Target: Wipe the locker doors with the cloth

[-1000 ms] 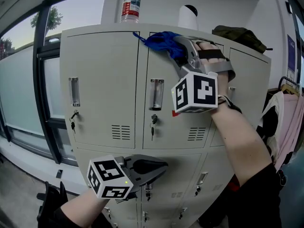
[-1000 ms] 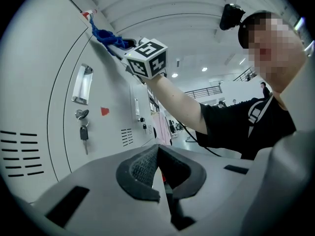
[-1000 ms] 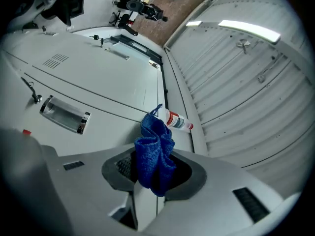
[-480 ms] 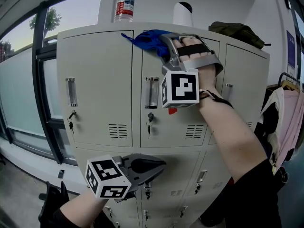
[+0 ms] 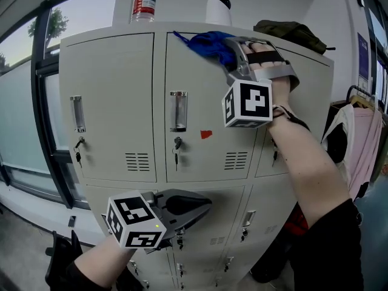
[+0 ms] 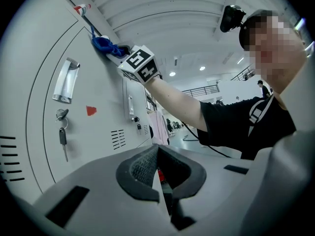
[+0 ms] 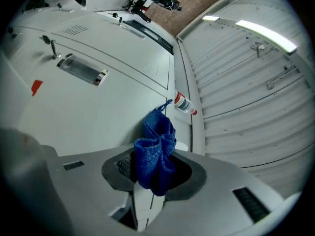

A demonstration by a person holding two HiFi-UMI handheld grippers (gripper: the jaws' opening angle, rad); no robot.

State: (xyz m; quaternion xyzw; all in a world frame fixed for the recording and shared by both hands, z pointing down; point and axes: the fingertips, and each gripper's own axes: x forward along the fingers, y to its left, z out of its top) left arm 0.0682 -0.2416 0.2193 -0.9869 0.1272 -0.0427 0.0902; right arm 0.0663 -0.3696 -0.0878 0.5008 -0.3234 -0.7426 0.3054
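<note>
I have the head view facing the locker doors point(image 5: 115, 71) squarely from close, the left gripper view looking up along them from the lower row, and the right gripper view skimming them near the top; all three share the red sticker point(image 5: 207, 134).

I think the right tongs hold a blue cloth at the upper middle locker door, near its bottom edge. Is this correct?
Not quite. The right tongs do hold the blue cloth at the upper middle locker door, but near its top edge, not its bottom edge. The head view shows this.
</note>
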